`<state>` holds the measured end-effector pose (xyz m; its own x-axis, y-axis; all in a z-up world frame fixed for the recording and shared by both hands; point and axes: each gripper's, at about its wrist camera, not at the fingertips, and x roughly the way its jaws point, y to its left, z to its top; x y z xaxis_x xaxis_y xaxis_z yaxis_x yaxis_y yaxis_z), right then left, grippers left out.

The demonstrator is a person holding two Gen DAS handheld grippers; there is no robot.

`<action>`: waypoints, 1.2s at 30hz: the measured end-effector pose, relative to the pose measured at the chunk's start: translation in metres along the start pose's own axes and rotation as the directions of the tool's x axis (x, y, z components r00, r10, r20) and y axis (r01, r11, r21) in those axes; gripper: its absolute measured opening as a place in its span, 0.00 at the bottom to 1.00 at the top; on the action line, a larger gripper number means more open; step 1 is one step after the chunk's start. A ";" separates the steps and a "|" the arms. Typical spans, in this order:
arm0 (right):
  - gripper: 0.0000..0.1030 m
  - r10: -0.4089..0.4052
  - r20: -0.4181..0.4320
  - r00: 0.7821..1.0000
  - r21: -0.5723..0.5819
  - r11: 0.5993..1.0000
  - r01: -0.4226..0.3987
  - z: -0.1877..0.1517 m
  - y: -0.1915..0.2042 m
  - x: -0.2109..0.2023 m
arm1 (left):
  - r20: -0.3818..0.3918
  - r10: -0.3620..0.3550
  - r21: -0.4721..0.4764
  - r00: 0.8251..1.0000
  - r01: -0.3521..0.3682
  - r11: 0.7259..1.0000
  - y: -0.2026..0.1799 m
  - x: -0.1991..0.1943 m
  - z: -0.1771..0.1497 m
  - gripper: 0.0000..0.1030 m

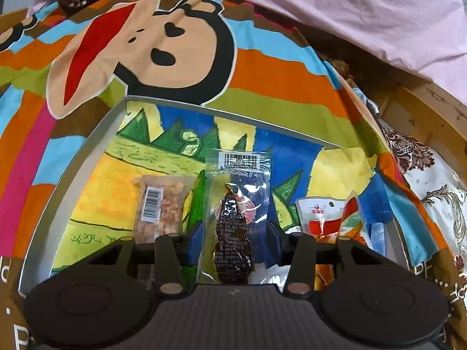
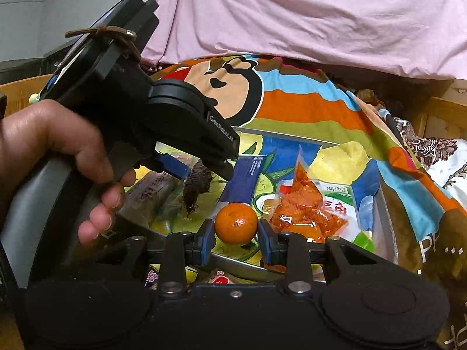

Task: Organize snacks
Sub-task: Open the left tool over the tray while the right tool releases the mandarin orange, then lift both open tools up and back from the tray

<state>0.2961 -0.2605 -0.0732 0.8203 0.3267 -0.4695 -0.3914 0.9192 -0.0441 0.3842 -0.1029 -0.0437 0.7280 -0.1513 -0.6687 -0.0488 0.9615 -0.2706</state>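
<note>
A big bright cloth with a cartoon monkey face covers the place where everything sits, and a pink sheet is bunched up behind it. On the cloth lies a wide flat tray with a grey rim and a painted picture inside. Some snacks are already in the tray: a pale snack bar with a barcode on the left, a clear packet with a dark snack in the middle, and a red and white packet on the right. In the right view an orange spicy packet lies in the tray too, and a few more wrapped snacks peek out just below the near rim, outside it. So the job looks partly done, with more still to put in. The left gripper is spread wide, with its fingers on either side of the clear packet and not squeezing it, so it holds nothing. The right gripper has a small orange between its blue pads, above the tray's near edge. The pads look close to the fruit, but I cannot tell if they pinch it.
</note>
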 end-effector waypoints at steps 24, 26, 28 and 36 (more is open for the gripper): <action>0.73 -0.012 0.041 0.999 -0.012 1.000 0.012 0.005 0.001 -0.006 | 0.052 -0.064 -0.029 0.997 0.066 0.997 0.006 -0.022 0.001 0.79; 0.82 -0.022 0.055 0.998 -0.006 1.000 0.022 0.008 -0.001 -0.010 | 0.081 -0.073 -0.036 0.994 0.076 0.996 0.007 -0.032 0.005 0.86; 0.88 -0.037 0.071 0.997 0.004 0.999 0.037 0.010 -0.003 -0.016 | 0.111 -0.085 -0.047 0.990 0.091 0.995 0.008 -0.042 0.010 0.90; 0.99 -0.118 0.162 0.980 0.064 0.992 0.109 0.027 -0.014 -0.050 | 0.201 -0.078 -0.034 0.976 0.087 0.996 0.006 -0.089 0.019 0.99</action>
<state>0.2714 -0.2836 -0.0254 0.9173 0.2471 -0.3122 -0.2721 0.9615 -0.0383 0.3325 -0.0795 0.0277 0.8523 -0.1766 -0.4923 -0.0087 0.9364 -0.3509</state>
